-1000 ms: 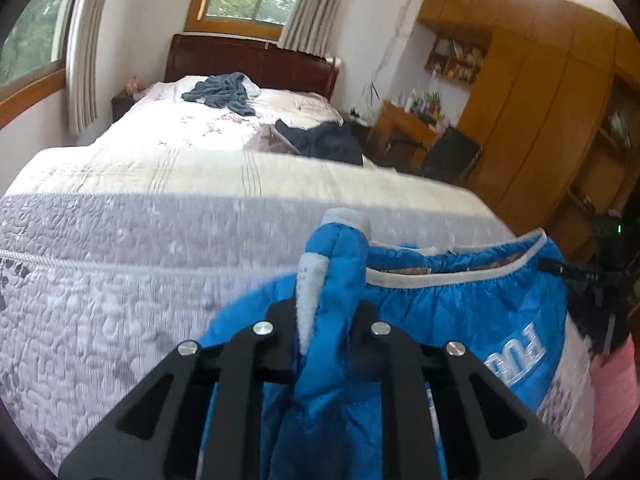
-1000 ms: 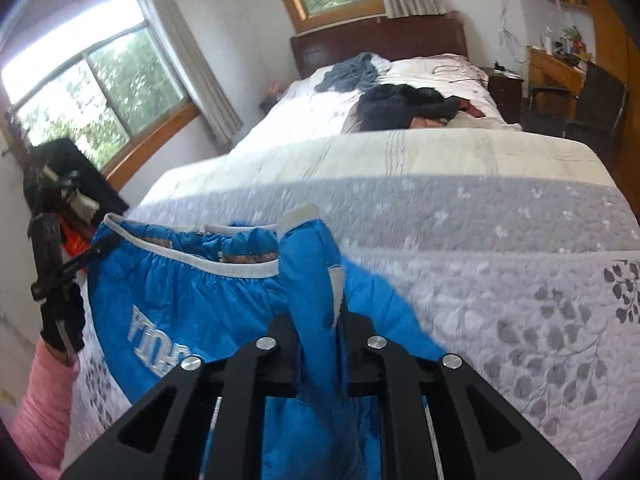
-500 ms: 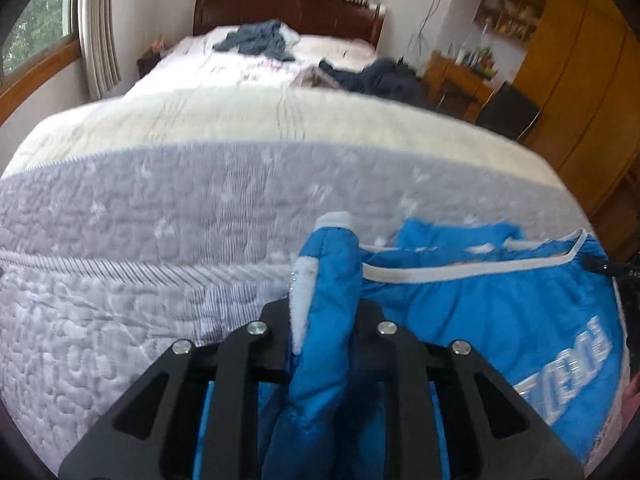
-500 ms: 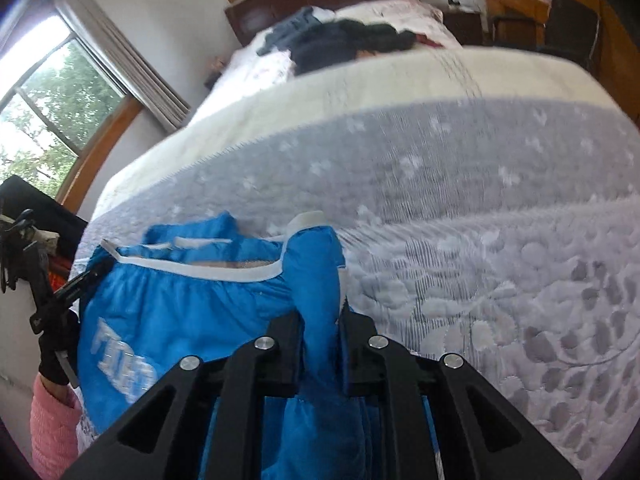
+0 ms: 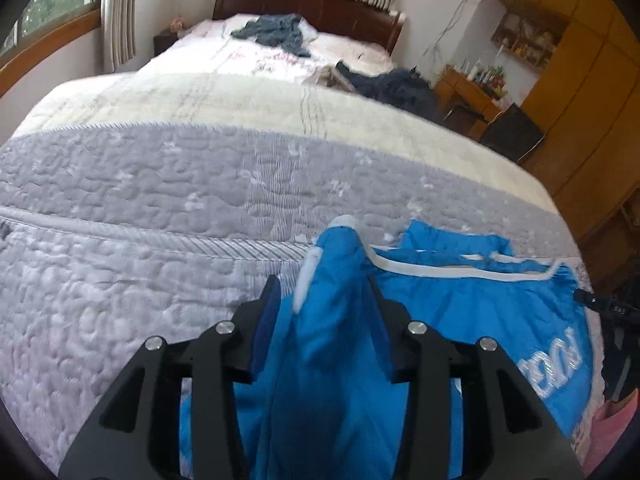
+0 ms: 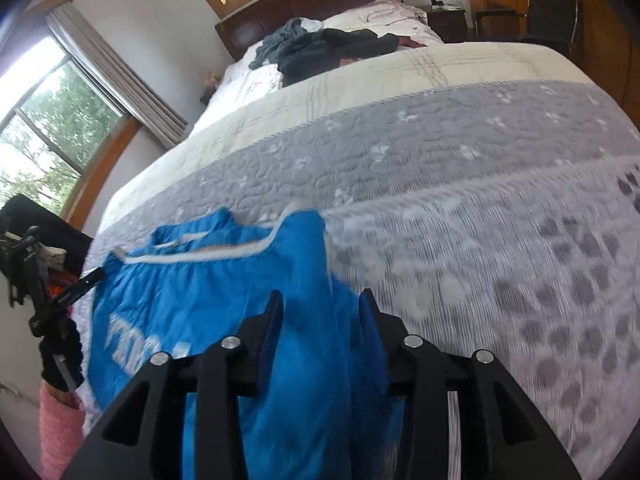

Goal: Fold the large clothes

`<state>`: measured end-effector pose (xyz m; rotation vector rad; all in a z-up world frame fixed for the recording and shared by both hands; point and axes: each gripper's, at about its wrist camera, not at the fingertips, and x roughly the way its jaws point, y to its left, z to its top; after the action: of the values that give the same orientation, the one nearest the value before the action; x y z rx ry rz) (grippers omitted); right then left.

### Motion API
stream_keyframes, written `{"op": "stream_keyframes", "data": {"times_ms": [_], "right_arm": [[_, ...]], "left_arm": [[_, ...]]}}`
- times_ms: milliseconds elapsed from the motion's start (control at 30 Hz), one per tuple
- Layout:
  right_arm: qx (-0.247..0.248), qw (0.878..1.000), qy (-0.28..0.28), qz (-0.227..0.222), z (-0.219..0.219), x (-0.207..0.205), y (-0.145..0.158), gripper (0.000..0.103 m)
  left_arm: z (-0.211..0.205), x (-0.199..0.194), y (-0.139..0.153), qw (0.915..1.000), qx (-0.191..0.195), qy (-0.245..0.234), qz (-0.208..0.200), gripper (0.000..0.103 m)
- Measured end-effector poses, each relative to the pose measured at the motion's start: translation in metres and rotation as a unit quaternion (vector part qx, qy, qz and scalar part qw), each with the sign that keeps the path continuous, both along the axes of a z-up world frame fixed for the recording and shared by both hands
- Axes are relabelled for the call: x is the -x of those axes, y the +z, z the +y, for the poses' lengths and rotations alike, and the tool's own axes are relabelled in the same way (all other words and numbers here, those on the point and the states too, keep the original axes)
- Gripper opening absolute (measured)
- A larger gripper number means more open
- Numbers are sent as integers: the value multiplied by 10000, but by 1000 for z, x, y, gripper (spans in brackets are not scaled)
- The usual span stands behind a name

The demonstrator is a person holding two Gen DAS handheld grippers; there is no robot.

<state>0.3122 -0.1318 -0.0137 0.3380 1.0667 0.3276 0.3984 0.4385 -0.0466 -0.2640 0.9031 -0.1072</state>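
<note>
**Both claws open over blue garment on bed**

L claw (image 5: pixel 326 300): jaws spread wide, not clamping. A bunched ridge of the blue garment (image 5: pixel 460 320) w/ white trim stands up between the fingers; looks loose in the gap, left pad clear of the cloth, right pad close to or brushing it, can't tell which.

R claw (image 6: pixel 320 304): jaws also wide apart, nothing gripped. Blue fabric lies flat under and between the fingers, not pinched.

Garment (image 6: pixel 208 292): spread on the near part of the bed (image 5: pixel 160 200), on the grey quilted band of the bedspread. White elastic-looking hem runs across its far edge; white lettering on the side near the bed edge, blurred, unreadable. In R view the corner by the claw is flat on the quilt; in L view the corner still peaks upward.

Other: R claw body visible at right edge of L view, L claw body at left edge of R view w/ pink sleeve (image 6: pixel 56 424) below it. Dark clothes pile (image 5: pixel 396 88) and grey cloth (image 5: pixel 276 32) far up the bed near the headboard (image 5: pixel 304 0), well apart from the garment. Right-wrist view motion-blurred.
</note>
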Motion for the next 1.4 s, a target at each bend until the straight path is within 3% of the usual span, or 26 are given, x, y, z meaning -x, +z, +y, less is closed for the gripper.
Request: {"op": "stream_keyframes", "data": {"times_ms": [267, 433, 467, 533, 567, 733, 900, 1000, 1067, 1133, 1167, 1267, 1400], "right_arm": [[-159, 9996, 208, 95, -15, 74, 3, 52], [-153, 9991, 312, 230, -14, 107, -10, 52], [-129, 9990, 335, 259, -12, 113, -12, 46], [-130, 9987, 388, 289, -9, 120, -15, 30], [-97, 9987, 401, 290, -7, 123, -16, 28], [308, 9980, 382, 392, 4, 128, -30, 25], [249, 9982, 358, 404, 3, 129, -38, 25], [154, 9985, 348, 380, 1, 130, -32, 28], [75, 9989, 323, 319, -6, 134, -27, 40], [10, 9994, 287, 184, -11, 136, -19, 58], [-24, 9995, 266, 145, -14, 136, -18, 65], [-314, 9994, 154, 67, -25, 130, -14, 79], [-1073, 9939, 212, 161, -39, 114, -23, 87]], "left_arm": [[-5, 101, 26, 9993, -35, -126, -356, 49], [-16, 142, 19, 9989, -64, -211, -419, 49], [-19, 148, 15, 9990, -157, -191, -367, 49], [-20, 152, 5, 9992, -224, -198, -251, 49], [-19, 152, -2, 9994, -252, -193, -158, 49], [-12, 146, -24, 9996, -219, -144, -49, 48], [-16, 148, -27, 9992, -362, -116, -146, 48], [-9, 152, -21, 9998, -162, -56, -96, 48], [0, 157, -12, 9999, -48, 45, -156, 53], [10, 160, -4, 9996, -32, 118, -242, 74], [14, 160, -1, 9996, -32, 141, -253, 76], [33, 152, -4, 9996, 69, 260, -121, 78], [53, 131, -27, 9968, 706, 249, 269, 78]]}}
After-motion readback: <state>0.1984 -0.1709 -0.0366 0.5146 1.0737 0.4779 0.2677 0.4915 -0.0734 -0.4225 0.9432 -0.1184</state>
